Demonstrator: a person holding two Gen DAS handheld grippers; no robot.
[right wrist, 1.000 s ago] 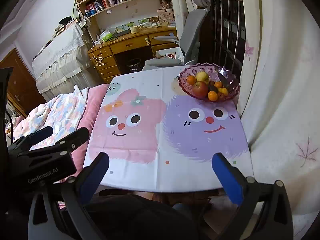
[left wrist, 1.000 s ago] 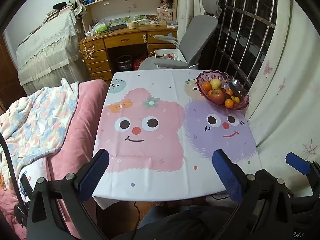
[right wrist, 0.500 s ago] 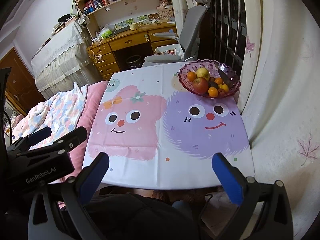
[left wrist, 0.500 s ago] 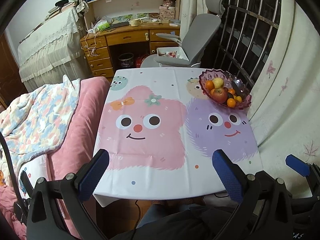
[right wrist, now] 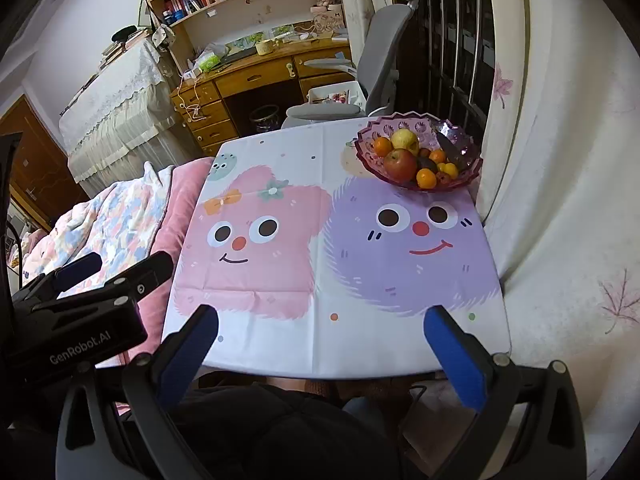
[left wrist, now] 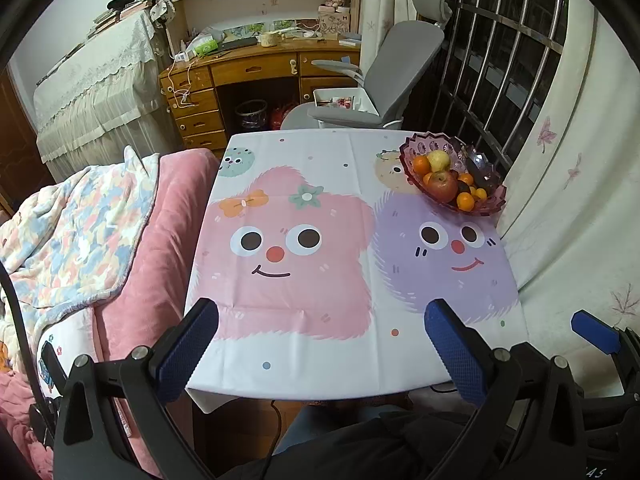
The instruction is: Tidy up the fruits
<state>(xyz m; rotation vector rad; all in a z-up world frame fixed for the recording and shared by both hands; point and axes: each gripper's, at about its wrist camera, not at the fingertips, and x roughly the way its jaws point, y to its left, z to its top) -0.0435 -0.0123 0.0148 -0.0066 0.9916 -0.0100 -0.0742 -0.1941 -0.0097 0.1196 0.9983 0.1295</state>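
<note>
- Fruit: red apple (right wrist: 400,165), yellow pear (right wrist: 405,139) and oranges (right wrist: 426,178) heaped in purple glass bowl (right wrist: 368,136), far right corner of table (right wrist: 320,344).
- Risk, judged: bowl sits near the table edge; a hard nudge could tip it or roll fruit off.
- Left gripper (left wrist: 320,344): jaws wide, empty, well short of the bowl.
- Right gripper (right wrist: 320,344): jaws wide, empty, likewise at the near edge.
</note>
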